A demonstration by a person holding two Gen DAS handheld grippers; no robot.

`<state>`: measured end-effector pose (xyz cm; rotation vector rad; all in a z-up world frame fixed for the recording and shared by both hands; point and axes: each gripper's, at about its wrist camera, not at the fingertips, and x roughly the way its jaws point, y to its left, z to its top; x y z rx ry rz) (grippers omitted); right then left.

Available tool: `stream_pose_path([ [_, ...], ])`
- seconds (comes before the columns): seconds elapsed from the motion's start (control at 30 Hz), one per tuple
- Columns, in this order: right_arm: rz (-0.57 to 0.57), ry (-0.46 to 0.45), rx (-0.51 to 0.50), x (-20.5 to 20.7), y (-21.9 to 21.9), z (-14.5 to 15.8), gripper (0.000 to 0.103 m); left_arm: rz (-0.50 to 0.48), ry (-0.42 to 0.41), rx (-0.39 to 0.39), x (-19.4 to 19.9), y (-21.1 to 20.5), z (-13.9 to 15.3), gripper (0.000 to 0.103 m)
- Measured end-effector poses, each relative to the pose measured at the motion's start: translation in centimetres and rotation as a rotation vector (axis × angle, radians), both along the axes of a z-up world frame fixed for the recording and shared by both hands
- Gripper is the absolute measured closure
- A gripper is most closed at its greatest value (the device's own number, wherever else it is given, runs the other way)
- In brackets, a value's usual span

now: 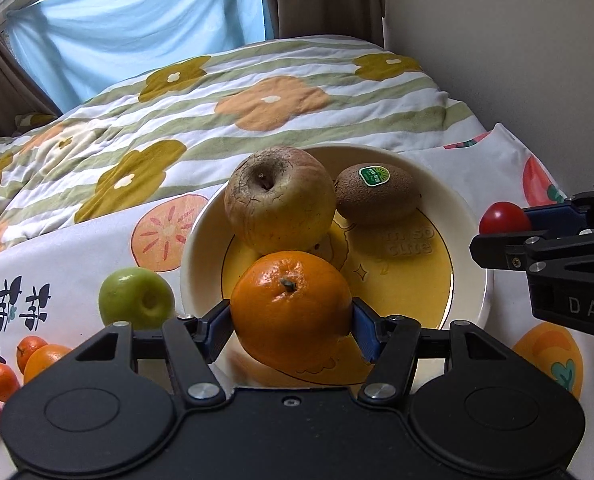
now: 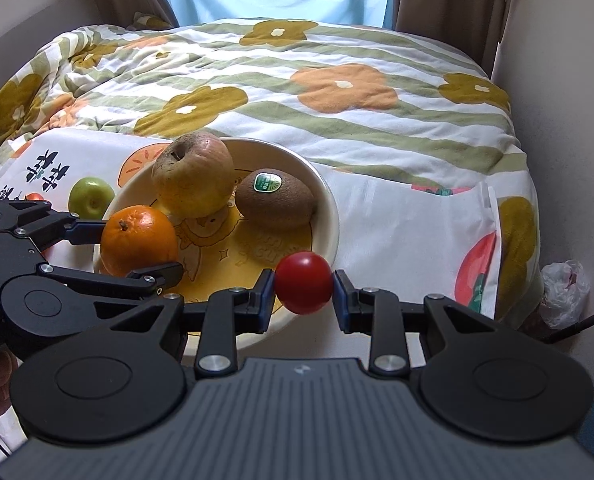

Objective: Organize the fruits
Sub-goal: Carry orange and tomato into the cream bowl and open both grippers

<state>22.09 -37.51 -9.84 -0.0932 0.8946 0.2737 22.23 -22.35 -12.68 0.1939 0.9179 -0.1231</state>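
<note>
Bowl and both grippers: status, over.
Left gripper shut on orange, over bowl. Right gripper shut on tomato at bowl's near rim. Apple, kiwi already inside; green apple outside. Nothing blocking.

I've got both grippers tilted down & fwd, side by side. L gripper (image 1: 291,322): jaws part-spread, blue pads (image 1: 363,330) pressed on both sides of an orange (image 1: 291,314). R gripper (image 2: 303,292): jaws nearly together, pinching a cherry tomato (image 2: 304,282).
</note>
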Motion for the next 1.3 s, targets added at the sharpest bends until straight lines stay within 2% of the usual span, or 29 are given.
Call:
stream_pose_path([
  [0.07,0.002,0.003,0.000,0.3,0.0,-0.2,0.058,0.002,0.009,-0.003,0.1,0.0,0.0,0.036],
  [0.13,0.001,0.005,0.003,0.4,0.0,-0.2,0.058,-0.014,-0.007,0.020,-0.2,-0.2,0.2,0.030],
  [0.2,-0.002,0.007,0.008,0.6,-0.1,-0.2,0.058,-0.029,-0.039,0.025,-0.6,-0.4,0.9,0.017],
  [0.23,-0.003,0.007,0.008,0.7,-0.1,-0.1,0.058,-0.033,-0.048,0.019,-0.9,-0.3,1.3,0.015],
  [0.47,0.017,0.018,0.011,1.3,0.2,-0.1,0.058,-0.024,-0.062,-0.018,-2.1,0.5,2.7,0.012],
  [0.6,0.064,-0.002,0.042,1.7,0.8,-0.5,0.058,-0.024,-0.058,-0.026,-2.5,0.9,2.8,0.011],
  [0.77,0.131,-0.024,0.017,2.5,2.2,-1.5,0.058,-0.007,-0.047,-0.032,-3.0,1.6,2.9,0.011],
  [0.97,0.139,-0.020,0.022,2.9,2.7,-2.2,0.057,0.010,-0.044,-0.025,-3.5,2.2,2.7,0.011],
  [1.03,0.138,-0.028,0.025,2.8,2.8,-2.2,0.044,0.015,-0.046,-0.026,-3.6,2.4,2.6,0.011],
  [1.1,0.134,-0.042,0.018,2.6,2.8,-2.1,0.015,0.018,-0.047,-0.029,-3.7,2.4,2.6,0.011],
  [1.17,0.110,-0.075,0.005,2.0,2.7,-1.8,0.000,0.020,-0.050,-0.032,-3.9,2.4,2.7,0.011],
  [1.3,0.092,-0.085,-0.006,1.3,2.1,-1.5,0.000,0.019,-0.058,-0.044,-4.3,2.4,3.0,0.011],
])
